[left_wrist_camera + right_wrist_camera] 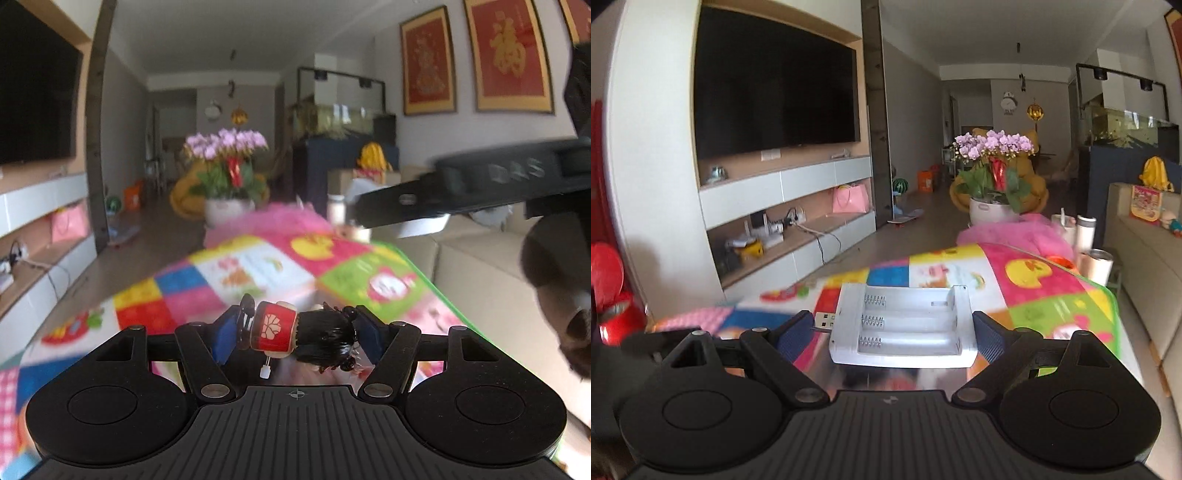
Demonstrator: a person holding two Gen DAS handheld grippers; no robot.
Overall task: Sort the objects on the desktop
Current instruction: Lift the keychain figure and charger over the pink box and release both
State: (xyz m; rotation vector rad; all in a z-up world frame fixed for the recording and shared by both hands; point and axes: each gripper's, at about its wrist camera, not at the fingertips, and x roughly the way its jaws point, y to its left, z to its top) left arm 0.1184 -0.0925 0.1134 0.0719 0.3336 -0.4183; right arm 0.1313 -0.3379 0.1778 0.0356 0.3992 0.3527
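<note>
One doll (295, 334), lying sideways, clamped between the left gripper's (297, 334) narrowed jaws above the patchwork cloth (258, 266). One white charger (903, 326), three empty bays, gripped in the right gripper's (897, 332) wide-set jaws above the same cloth.

A doll (295, 334) lies sideways between the left gripper (297, 338) pads, above the patchwork cloth (258, 269). A battery holder (903, 325) sits flat between the right gripper (890, 336) pads (plug end leftward). Beyond the cloth stands a flower pot (991, 212), with cups (1097, 266) to its right.
</note>
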